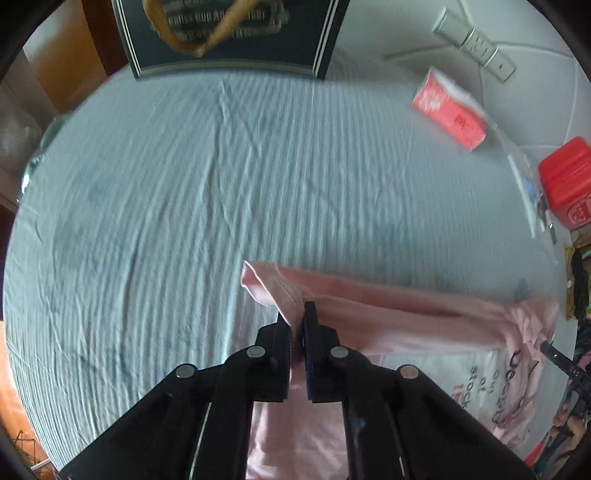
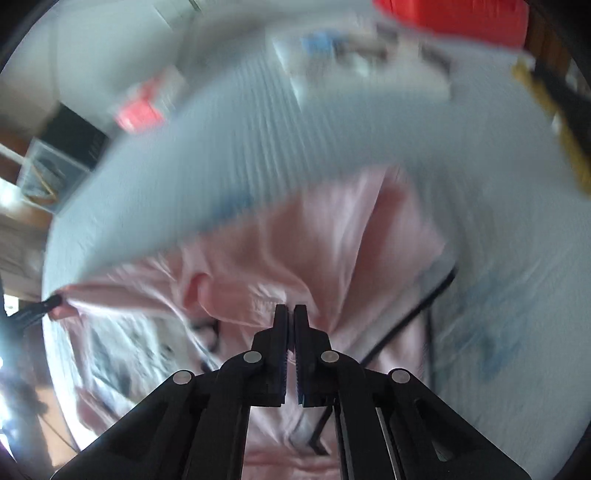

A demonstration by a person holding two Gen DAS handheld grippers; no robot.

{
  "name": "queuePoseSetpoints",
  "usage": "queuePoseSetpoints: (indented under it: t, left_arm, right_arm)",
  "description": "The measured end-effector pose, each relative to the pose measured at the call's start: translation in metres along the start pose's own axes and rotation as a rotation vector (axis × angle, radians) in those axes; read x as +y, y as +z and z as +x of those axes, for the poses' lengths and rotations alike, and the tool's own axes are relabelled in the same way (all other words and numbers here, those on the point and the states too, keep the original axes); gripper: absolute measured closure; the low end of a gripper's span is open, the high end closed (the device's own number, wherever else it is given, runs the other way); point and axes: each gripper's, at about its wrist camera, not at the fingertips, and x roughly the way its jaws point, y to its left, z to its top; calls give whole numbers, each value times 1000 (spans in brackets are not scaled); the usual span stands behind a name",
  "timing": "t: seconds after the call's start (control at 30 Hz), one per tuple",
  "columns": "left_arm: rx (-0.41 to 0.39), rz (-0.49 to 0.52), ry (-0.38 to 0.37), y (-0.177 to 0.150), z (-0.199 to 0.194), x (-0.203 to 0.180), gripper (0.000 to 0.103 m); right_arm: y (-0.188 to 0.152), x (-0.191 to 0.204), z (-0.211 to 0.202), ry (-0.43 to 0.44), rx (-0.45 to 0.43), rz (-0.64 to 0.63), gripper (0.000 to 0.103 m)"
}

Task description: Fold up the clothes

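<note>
A pink shirt (image 1: pixel 388 325) with a white printed panel lies on a pale blue ribbed sheet (image 1: pixel 166 203). My left gripper (image 1: pixel 298 314) is shut on a corner of the pink shirt and holds it lifted off the sheet. In the right wrist view, which is blurred by motion, my right gripper (image 2: pixel 290 312) is shut on another part of the pink shirt (image 2: pixel 332 236), which bunches in folds around the fingers. The tip of the left gripper shows at the far left of that view, holding the shirt's edge.
A dark bag with tan handles (image 1: pixel 229 33) stands at the far edge of the sheet. A red packet (image 1: pixel 448 109), a white power strip (image 1: pixel 476 44) and a red box (image 1: pixel 567 177) lie at the right. A black cord (image 2: pixel 410 317) runs by the shirt.
</note>
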Motion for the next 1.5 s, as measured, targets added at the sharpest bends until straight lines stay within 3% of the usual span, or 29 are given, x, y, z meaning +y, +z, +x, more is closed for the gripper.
queuePoseSetpoints:
  t: [0.07, 0.13, 0.17, 0.23, 0.27, 0.33, 0.37, 0.43, 0.5, 0.6, 0.8, 0.9, 0.97, 1.0, 1.03, 1.1, 1.17, 1.3, 1.4, 1.5]
  left_arm:
    - [-100, 43, -3, -6, -21, 0, 98]
    - [-159, 117, -11, -21, -34, 2, 98]
    - [-144, 152, -16, -31, -32, 5, 98]
    - [-55, 182, -15, -47, -19, 13, 94]
    - [3, 174, -33, -56, -11, 21, 91]
    - [30, 131, -73, -61, -13, 33, 77]
    - [34, 107, -94, -62, -16, 38, 73]
    - [16, 53, -149, -58, -30, 45, 50]
    - [12, 7, -175, -48, -37, 47, 39]
    - [40, -43, -162, -30, -31, 46, 39]
    - [130, -68, -86, -10, 19, 30, 39]
    - [186, -75, -108, -7, 41, 22, 39]
    - [227, -71, -135, -7, 52, 15, 62]
    - [239, -62, -127, -7, 55, 12, 88]
    - [239, -53, -120, -5, 55, 8, 98]
    - [191, -30, -115, 0, 41, 1, 99]
    - [115, -7, -132, 3, 12, 1, 99]
    - [-15, 33, -174, -3, -45, 9, 99]
    - [6, 54, -182, -27, -54, 24, 99]
    - [160, 110, -138, -63, -22, 36, 98]
  right_arm:
    - [-3, -2, -29, 46, -79, -36, 100]
    - [-15, -5, -44, 40, -83, -99, 100]
    - [-23, -7, -50, 31, -73, -135, 99]
    - [-42, -14, -38, 13, 50, -183, 92]
    - [-47, -18, -31, -10, 91, -186, 84]
    - [-58, -26, -17, -55, 169, -191, 84]
    - [-58, -34, -16, -72, 170, -161, 84]
    - [-51, -47, -21, -57, 132, -74, 84]
    - [-39, -55, -29, -39, 83, -3, 81]
    - [-17, -53, -33, -23, 45, 42, 77]
    - [20, -54, -29, -37, 13, 123, 74]
    - [38, -58, -17, -46, 18, 172, 69]
    - [50, -60, -2, -68, 49, 187, 69]
    - [51, -59, 3, -69, 63, 191, 69]
    - [54, -58, 10, -61, 80, 188, 69]
    - [58, -55, 22, -46, 94, 167, 73]
    - [60, -56, 23, -95, 75, 147, 95]
    - [58, -71, 20, -96, 44, 172, 97]
    - [53, -81, 17, -92, 38, 170, 97]
    - [51, -92, 14, -76, 49, 203, 87]
